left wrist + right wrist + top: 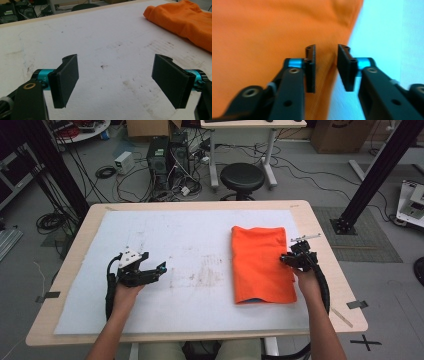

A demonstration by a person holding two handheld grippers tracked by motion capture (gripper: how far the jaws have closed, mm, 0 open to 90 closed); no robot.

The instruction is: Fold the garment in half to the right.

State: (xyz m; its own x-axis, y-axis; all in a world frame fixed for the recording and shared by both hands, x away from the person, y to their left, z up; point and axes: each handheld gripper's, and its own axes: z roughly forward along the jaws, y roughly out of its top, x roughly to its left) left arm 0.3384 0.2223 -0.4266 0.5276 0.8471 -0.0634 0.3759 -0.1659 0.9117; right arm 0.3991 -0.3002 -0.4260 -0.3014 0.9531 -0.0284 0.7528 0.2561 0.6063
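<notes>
The orange cloth [267,35] has its edge lying between the jaws of the right gripper [326,67], which stand narrowly apart with a sliver of the fabric's border in the gap; the pads are not seen pressing on it, so no grip is made. In the high view the right gripper [290,260] sits at the middle of the cloth's [260,265] right edge, held by the person's right hand [306,279]. The cloth is folded into a long rectangle and lies flat on the right half of the white sheet [190,270] that covers the wooden table [70,270]. Well apart, on the left half of the sheet, the left gripper [159,269] rests low in the left hand [127,290], pointing toward the cloth. Its jaws stand wide open over bare, scuffed sheet [110,50], holding nothing, with the cloth [185,22] far off at the upper right of its own view.
</notes>
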